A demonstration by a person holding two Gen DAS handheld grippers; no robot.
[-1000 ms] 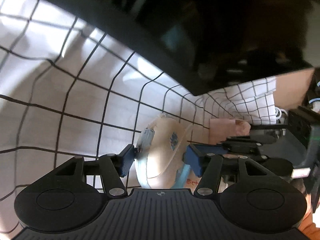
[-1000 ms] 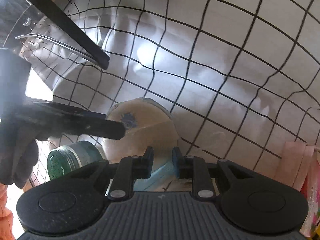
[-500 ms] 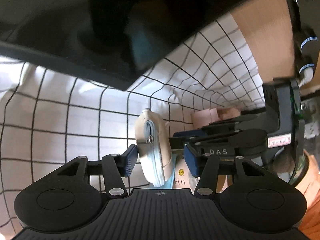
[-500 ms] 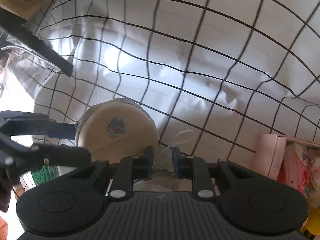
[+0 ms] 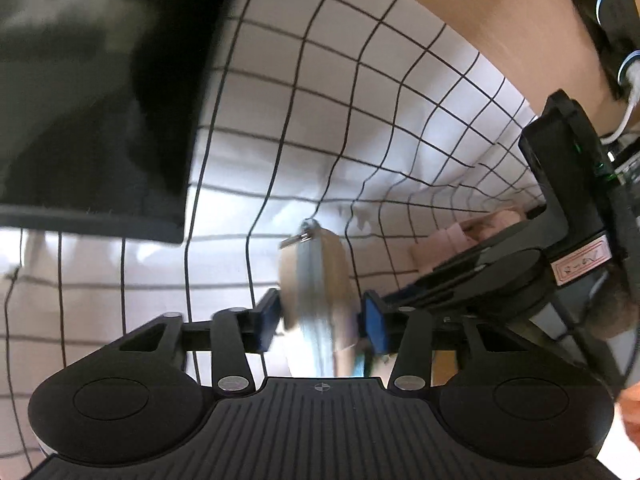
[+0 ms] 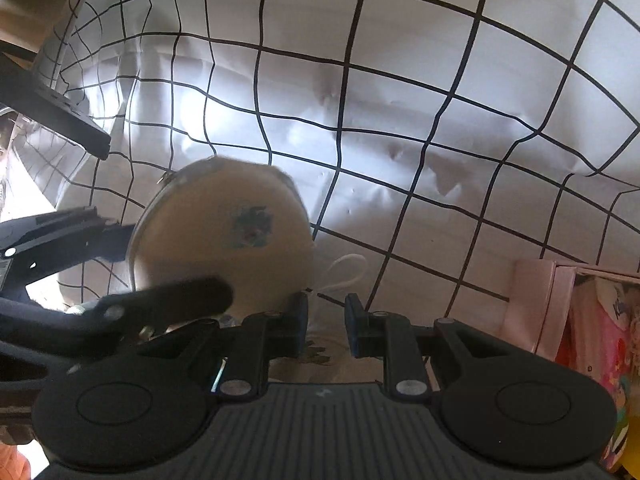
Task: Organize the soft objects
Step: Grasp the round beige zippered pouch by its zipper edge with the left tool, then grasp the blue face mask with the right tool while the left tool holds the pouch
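Observation:
A round beige zip pouch with a blue zip edge stands on edge between the blue pads of my left gripper, which is shut on it. In the right wrist view the pouch shows its flat face with a small printed picture, held off the checked cloth. My right gripper sits just right of the pouch with a narrow gap between its jaws; a clear plastic piece with a white loop lies in and beyond the gap. The left gripper's fingers reach in from the left.
A white cloth with black grid lines covers the surface. A dark flat panel hangs over the upper left. Pink folded items and colourful printed packs lie at the right. The right gripper's body crosses the left wrist view.
The left gripper has swung the pouch round and lifted it, so it now stands edge-on in its view. The pouch has moved up in the right wrist view. The right jaws opened slightly.

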